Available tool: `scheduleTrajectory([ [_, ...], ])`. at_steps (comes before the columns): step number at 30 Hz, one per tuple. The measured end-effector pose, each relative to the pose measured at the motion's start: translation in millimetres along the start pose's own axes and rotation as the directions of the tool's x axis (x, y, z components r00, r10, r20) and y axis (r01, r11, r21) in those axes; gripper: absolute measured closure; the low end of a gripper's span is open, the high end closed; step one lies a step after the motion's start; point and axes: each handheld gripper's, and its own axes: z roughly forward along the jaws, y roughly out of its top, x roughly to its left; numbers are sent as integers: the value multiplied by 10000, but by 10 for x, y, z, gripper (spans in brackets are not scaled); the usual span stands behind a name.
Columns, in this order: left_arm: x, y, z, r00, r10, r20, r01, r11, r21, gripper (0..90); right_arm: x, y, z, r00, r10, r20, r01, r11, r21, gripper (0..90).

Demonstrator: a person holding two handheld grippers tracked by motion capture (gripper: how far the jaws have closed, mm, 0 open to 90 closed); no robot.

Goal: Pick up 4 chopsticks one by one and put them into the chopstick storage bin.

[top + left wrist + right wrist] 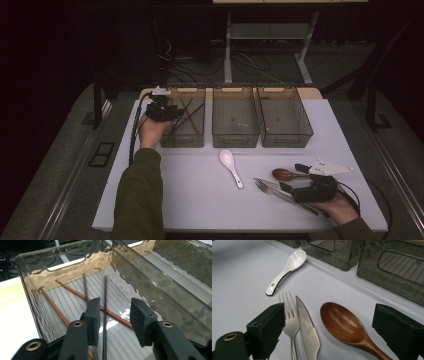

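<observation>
White table (200, 200), three clear smoky bins in a row along far edge. Left bin (196, 137) holding chopsticks; middle bin (235, 135) and right bin (287, 137) beside it, nothing legible inside beyond small specks. Green sleeve (137, 195) up left side of table, hand (150, 131) at near left corner of left bin.

Left gripper (162, 111) over left bin, pointing down into it. Jaws apart, pads not pressing on anything. Black chopstick (105, 315) lying in gap between pads, close to left pad, resting on ribbed bin floor; second black chopstick (85, 288) just beside it, running under left pad. Two brown chopsticks (72, 291) also flat on bin floor, one along left wall, one slanting across and passing under black ones.

Right gripper (312, 185) low over table at near right, held by right hand (342, 207). Jaws wide apart, clamped on nothing. Between jaws in right gripper view: fork (290, 320), knife (307, 327) and wooden spoon (343, 323), all flat on table, side by side. Fork touching knife edge; fork close to left pad. Wooden spoon apart from knife, bowl up, handle toward right pad.

White ceramic spoon (231, 167) alone mid-table, near front of middle bin, well apart from both grippers.
</observation>
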Motion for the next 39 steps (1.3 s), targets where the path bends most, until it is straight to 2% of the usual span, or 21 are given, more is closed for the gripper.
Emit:
scheduleTrajectory([
  [4, -24, 12, -24, 10000, 50, 80, -49, 9999, -110, 520, 2, 0, 2, 10000, 3, 7, -3, 10000, 11, 114],
  [9, -67, 29, -66, 9989, 101, 465, -98, 9999, -63, 445, 1, 1, 4, 10000, -17, 26, 17, 10000, 26, 114],
  [12, -114, 38, -105, 9974, 404, 590, -399, 9992, -100, 422, 0, 1, 4, 10000, -11, 41, 11, 10000, 11, 114],
  [16, -177, 53, -147, 9945, 552, 888, -548, 9985, -78, 372, 0, 2, 6, 10000, -14, 50, 14, 10000, 32, 114],
  [23, -313, 57, -282, 9886, 959, 1157, -904, 9945, -523, 322, 1, 1, 3, 10000, 11, 64, -11, 10000, 33, 114],
  [25, -367, 41, -335, 9879, 998, 1190, -917, 9932, -723, 315, 0, 1, 0, 10000, 14, 66, -14, 10000, 13, 114],
  [31, -517, -58, -491, 9817, 1255, 1433, -1129, 9892, -934, 269, 3, 2, 4, 10000, -5, 50, 5, 10000, 61, 114],
  [34, -581, -142, -537, 9765, 1344, 1683, -1219, 9891, -826, 235, 7, 3, 5, 10000, -18, 72, 18, 10000, 42, 114],
  [39, -708, -305, -585, 9711, 1549, 1816, -1415, 9863, -846, 175, 5, 3, 3, 10000, 8, 82, -8, 10000, 54, 114],
])
